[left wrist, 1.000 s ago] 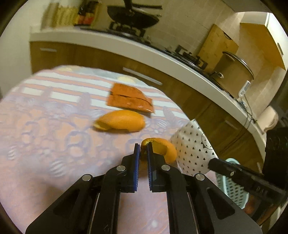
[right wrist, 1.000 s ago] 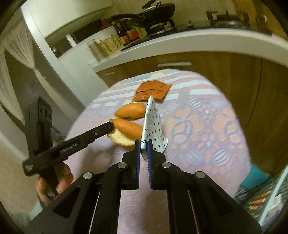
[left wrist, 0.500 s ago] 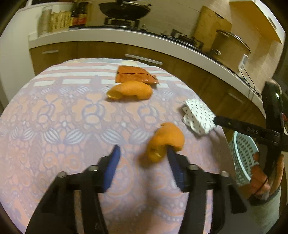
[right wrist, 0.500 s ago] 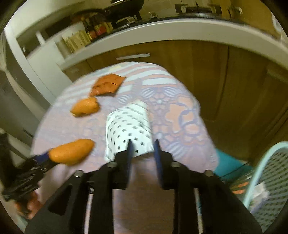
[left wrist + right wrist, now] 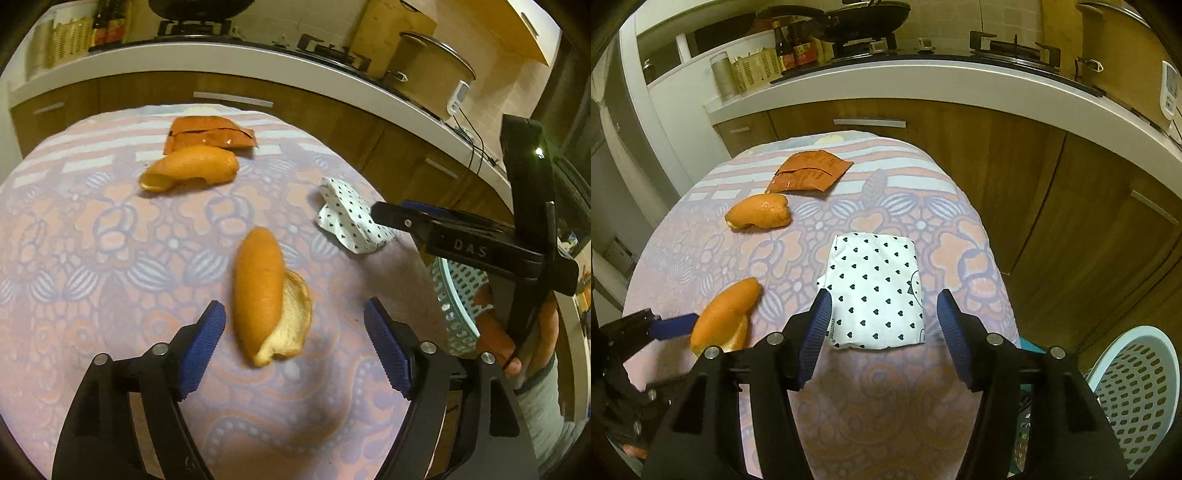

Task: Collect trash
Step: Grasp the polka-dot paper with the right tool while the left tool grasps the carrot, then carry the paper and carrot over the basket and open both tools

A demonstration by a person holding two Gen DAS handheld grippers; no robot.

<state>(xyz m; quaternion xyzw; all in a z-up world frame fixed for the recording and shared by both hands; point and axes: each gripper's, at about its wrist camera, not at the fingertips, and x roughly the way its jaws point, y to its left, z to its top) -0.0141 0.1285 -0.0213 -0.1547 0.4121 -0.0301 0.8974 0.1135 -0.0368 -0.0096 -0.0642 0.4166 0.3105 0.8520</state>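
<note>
My left gripper (image 5: 295, 347) has just been opening — curled orange peel (image 5: 267, 295) loose between; right gripper (image 5: 882, 332) likewise, straddling the crinkly dotted wrapper (image 5: 877, 291).

Raised letters reading "DAS" stand on the black side of the right hand-held gripper (image 5: 384, 216), as the left wrist view shows it. On the white packet with small black hearts (image 5: 877, 291), a tiny word runs along the near left edge in the right wrist view; it looks like "murmer", though the print is too small to be sure. The orange sachet (image 5: 809, 177) carries dark print that cannot be read. The bottle labels on the kitchen counter (image 5: 923, 79) are too blurred to read.
</note>
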